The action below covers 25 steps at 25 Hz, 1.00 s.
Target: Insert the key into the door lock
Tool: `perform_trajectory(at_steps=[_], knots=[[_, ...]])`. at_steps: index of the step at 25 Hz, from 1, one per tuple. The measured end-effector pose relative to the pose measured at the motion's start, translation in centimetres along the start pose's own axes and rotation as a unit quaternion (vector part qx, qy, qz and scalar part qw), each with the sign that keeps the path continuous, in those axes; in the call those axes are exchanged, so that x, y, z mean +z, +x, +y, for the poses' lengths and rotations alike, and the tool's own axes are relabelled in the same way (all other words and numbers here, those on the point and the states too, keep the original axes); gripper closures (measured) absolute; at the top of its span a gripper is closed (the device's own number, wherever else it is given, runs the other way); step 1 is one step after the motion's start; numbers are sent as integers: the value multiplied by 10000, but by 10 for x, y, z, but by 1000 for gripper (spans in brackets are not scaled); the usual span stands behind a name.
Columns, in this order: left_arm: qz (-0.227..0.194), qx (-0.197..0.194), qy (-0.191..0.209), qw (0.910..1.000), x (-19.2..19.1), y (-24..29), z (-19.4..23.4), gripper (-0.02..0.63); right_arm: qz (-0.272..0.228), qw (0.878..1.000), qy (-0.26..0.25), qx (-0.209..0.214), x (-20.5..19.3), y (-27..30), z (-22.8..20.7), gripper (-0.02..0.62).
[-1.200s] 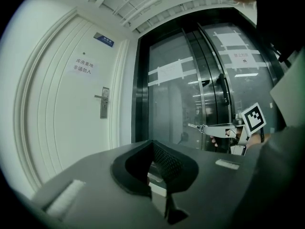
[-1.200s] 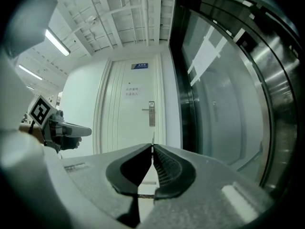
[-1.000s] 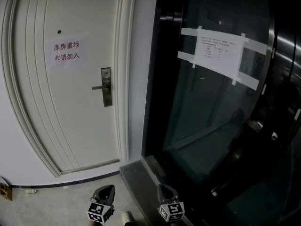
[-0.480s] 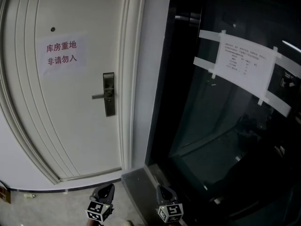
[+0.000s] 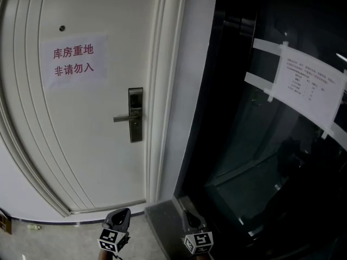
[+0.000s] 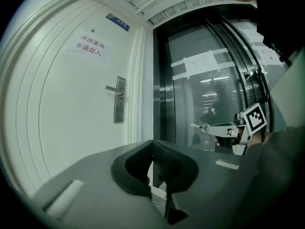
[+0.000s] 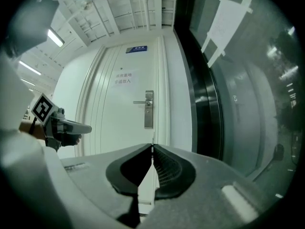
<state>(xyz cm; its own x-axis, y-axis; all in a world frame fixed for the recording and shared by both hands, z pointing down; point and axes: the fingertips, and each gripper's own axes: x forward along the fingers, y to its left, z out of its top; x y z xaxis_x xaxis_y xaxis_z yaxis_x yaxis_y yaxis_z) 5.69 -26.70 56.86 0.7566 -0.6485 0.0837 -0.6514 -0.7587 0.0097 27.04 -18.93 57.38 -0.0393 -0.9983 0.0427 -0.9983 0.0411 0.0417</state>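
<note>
Leaving open floor (image 5: 59, 240) before the door frame (image 5: 162, 91), right gripper (image 5: 190, 218) pinches key (image 6: 198, 126).

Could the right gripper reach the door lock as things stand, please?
Probably not: the right gripper, shut on what looks like a key, is well short of the lock, though nothing stands between them.

The left gripper (image 5: 121, 216) and right gripper (image 5: 191, 220) run off the head view's bottom edge; print on the taped notice (image 5: 309, 88) is too small to read.
</note>
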Motion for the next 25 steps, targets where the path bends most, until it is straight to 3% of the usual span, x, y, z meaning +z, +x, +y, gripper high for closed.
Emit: perform_trajectory(at_steps=[7,14,17,21,25], knots=[[-57,230,24,9997,4,11,42,604,-166,9973,-701,128,31,44,0,584],[-55,487,-85,9988,1,12,76,604,-434,9853,-1608,375,68,91,13,584],[-84,613,-112,9980,1,14,88,604,-545,9742,-2140,471,89,110,20,584],[-97,811,-141,9966,-2,18,108,604,-690,9454,-3142,515,127,140,29,584],[-106,961,-138,9952,-1,23,126,604,-829,9269,-3619,552,153,171,37,584]])
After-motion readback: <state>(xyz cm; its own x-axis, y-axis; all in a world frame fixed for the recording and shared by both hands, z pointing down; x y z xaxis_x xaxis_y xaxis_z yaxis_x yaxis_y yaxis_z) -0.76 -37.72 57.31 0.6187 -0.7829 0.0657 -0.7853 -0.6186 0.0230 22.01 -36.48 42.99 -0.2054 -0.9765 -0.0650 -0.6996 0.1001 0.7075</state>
